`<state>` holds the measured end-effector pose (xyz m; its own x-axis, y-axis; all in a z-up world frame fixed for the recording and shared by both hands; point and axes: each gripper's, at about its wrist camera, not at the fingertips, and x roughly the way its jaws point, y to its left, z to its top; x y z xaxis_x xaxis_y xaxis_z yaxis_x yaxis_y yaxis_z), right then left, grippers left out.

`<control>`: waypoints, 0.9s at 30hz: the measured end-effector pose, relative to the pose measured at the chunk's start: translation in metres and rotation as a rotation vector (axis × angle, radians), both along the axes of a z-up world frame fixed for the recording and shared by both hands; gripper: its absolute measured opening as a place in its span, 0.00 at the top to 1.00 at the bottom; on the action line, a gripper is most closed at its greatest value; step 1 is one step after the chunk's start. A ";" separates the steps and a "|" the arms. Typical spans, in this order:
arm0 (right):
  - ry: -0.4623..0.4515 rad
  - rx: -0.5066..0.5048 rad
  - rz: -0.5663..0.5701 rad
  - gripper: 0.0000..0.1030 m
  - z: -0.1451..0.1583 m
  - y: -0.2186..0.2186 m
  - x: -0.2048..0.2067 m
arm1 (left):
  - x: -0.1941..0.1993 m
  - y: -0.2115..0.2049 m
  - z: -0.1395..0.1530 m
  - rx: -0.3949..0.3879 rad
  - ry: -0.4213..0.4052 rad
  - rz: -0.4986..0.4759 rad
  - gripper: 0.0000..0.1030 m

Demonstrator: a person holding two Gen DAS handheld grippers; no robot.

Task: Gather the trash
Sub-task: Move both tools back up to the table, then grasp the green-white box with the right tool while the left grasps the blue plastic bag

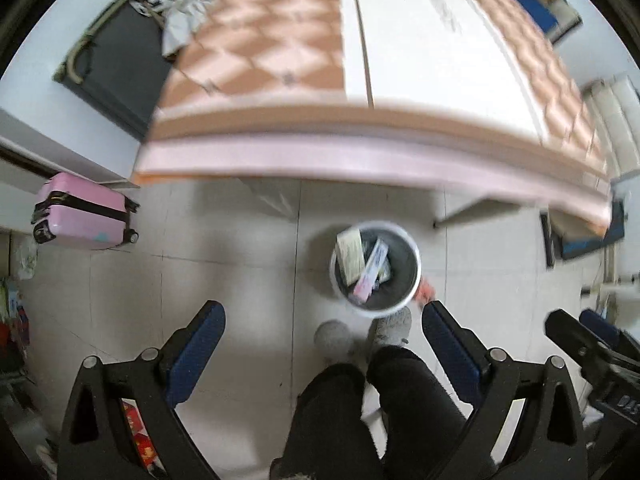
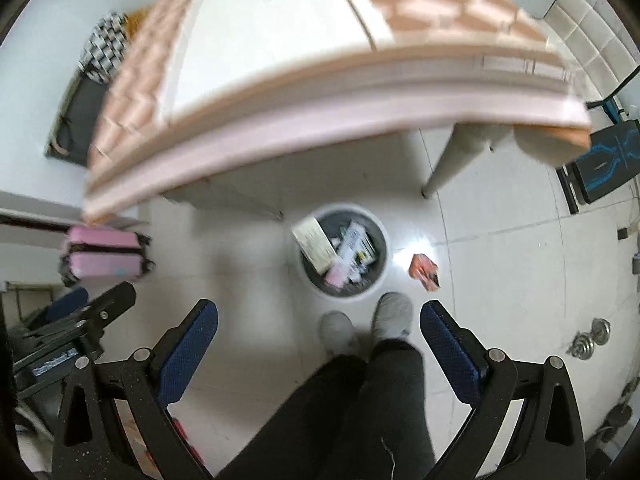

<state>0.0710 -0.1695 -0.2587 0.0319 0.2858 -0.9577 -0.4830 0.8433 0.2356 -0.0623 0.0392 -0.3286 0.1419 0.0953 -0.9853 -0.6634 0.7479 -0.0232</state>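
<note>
A round white trash bin [image 1: 412, 280] with a dark liner stands on the tiled floor below the table edge; it holds a cream box, a pink-and-white carton and other packaging. It also shows in the right wrist view [image 2: 384, 256]. An orange wrapper [image 2: 425, 271] lies on the floor just right of the bin; a sliver of it shows in the left wrist view [image 1: 425, 291]. My left gripper [image 1: 324, 326] is open and empty, high above the floor. My right gripper [image 2: 318, 322] is open and empty, also high up.
A table with a pink checked cloth [image 1: 280, 40] and a white centre fills the top of both views. A pink suitcase [image 1: 84, 216] stands at left. The person's legs and grey slippers [image 2: 390, 316] are beside the bin. A dark blue mat [image 2: 608, 164] lies at right.
</note>
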 end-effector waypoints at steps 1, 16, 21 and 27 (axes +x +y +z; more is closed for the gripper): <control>-0.003 0.020 -0.006 0.01 0.013 0.003 0.005 | 0.004 0.005 0.006 0.012 -0.012 0.014 0.02; -0.221 0.020 0.151 0.01 0.155 0.119 0.264 | 0.162 0.124 0.075 0.104 -0.115 0.207 0.02; -0.267 -0.120 0.315 0.01 0.151 0.204 0.409 | 0.216 0.172 0.056 0.064 -0.080 0.283 0.02; -0.231 -0.265 0.529 0.01 0.104 0.296 0.529 | 0.288 0.213 0.019 0.008 -0.018 0.336 0.02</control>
<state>0.5996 0.1268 -0.1544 0.1656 0.0736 -0.9834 -0.8638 0.4921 -0.1086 0.2258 0.2525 -0.3093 0.1184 0.1472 -0.9820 -0.8725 0.4875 -0.0321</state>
